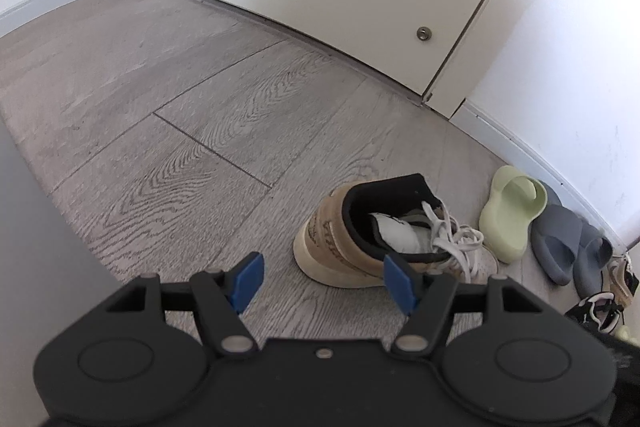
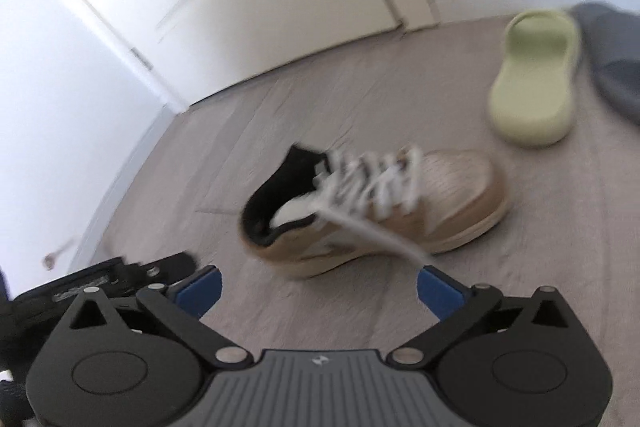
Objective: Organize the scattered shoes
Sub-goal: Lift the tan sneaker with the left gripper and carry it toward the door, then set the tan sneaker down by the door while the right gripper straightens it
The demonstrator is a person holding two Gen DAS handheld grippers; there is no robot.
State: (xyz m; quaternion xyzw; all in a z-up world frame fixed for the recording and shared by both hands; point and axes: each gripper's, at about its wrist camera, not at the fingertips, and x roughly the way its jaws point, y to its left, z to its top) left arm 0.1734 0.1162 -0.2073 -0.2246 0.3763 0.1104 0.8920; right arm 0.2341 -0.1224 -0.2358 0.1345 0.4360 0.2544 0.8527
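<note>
Right now the tan sneaker (image 2: 380, 207) stands upright on the grey wood floor (image 1: 160, 107), out from the wall, with the pale green slide (image 1: 510, 211) just beyond its toe and 2 grey slides (image 1: 560, 239) lined along the baseboard. Nothing is gripped. The right gripper (image 2: 318, 287) has its jaws spread wide, with only floor between them. The left gripper (image 1: 324, 281) is also spread and empty, its right pad in front of the sneaker's near side.

The likeliest snag is the loose white lace (image 2: 376, 231), which trails off the sneaker toward the right gripper's right-hand pad; whether it touches the pad is lost in the blur. If it catches there, any move of that hand could drag or tip the shoe. A second risk is the soft collar: a pinch there may fold it and let the shoe swing. Pushing the sneaker toward the wall could also knock the green slide out of its row.
</note>
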